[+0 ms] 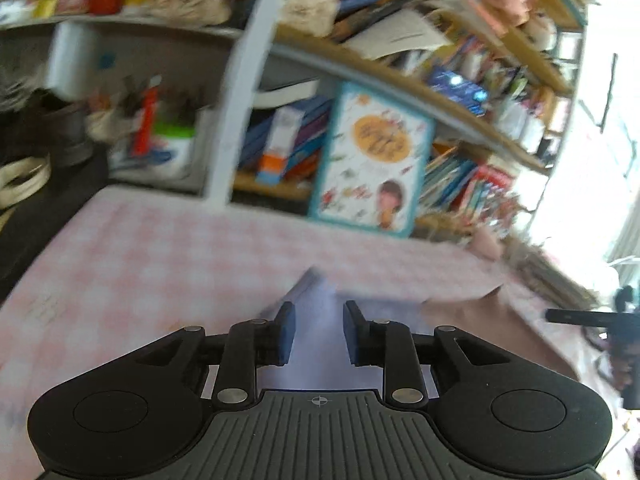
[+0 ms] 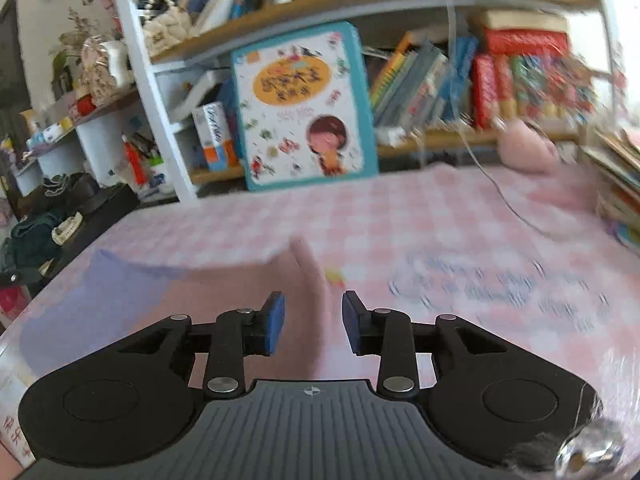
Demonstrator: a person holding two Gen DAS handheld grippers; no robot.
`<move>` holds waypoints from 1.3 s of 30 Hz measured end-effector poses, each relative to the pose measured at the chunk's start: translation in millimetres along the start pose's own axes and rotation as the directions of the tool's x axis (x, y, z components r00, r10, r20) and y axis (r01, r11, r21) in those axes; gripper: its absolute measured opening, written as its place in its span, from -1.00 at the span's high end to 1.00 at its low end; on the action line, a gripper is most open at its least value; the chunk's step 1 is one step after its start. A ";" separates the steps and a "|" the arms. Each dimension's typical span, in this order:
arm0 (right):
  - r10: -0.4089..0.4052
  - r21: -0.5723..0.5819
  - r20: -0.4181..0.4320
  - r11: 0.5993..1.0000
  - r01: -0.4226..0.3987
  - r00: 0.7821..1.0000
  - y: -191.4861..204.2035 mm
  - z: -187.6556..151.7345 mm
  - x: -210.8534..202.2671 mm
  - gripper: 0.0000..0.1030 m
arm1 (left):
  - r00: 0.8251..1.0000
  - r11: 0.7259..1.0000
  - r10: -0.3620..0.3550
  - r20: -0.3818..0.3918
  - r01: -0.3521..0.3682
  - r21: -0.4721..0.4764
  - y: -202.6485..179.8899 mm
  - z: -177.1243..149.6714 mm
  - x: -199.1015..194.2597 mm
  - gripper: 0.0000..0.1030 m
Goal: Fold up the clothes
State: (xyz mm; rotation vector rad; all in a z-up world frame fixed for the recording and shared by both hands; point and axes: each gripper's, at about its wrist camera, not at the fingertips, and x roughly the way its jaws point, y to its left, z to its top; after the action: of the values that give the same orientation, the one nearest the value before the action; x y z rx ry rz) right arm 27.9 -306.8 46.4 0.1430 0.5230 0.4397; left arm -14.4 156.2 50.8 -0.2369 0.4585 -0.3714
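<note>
A garment with a lavender part (image 1: 316, 300) and a pink part (image 1: 472, 316) lies flat on the pink checked table (image 1: 160, 264). In the right wrist view the lavender part (image 2: 100, 300) is at the left and the pink part (image 2: 304, 280) runs between the fingers. My left gripper (image 1: 319, 334) is open above the lavender cloth, holding nothing. My right gripper (image 2: 313, 322) is open above the pink cloth, holding nothing. Both views are blurred by motion.
A bookshelf with a teal picture book (image 1: 372, 160) (image 2: 304, 108) stands along the table's far edge. A clear cable (image 2: 500, 184) and a pink soft object (image 2: 524, 148) lie at the right. Book stacks (image 2: 616, 184) stand at the far right. Dark clutter (image 2: 48, 224) sits left.
</note>
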 end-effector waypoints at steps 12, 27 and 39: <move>0.000 0.084 -0.113 0.996 0.010 0.994 -17.2 12.6 84.1 0.98 | 0.992 0.981 0.028 -0.122 -0.051 -0.187 32.2 -12.7 84.4 0.55; 0.050 0.213 -0.057 0.976 -0.037 0.997 -47.5 -6.2 30.9 0.37 | 0.988 0.983 0.088 -0.129 -0.107 -0.148 42.9 -7.2 62.7 0.32; 0.084 0.206 -0.075 0.976 -0.067 0.994 -39.4 -14.1 33.9 0.89 | 0.995 0.988 0.041 -0.092 -0.054 -0.142 36.2 -15.1 56.8 0.89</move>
State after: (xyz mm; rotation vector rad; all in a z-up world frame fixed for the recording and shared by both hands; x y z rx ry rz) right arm 61.4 -326.9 9.4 0.3437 0.6461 0.4668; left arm 36.4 164.2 4.7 -0.3504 0.5783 -0.3028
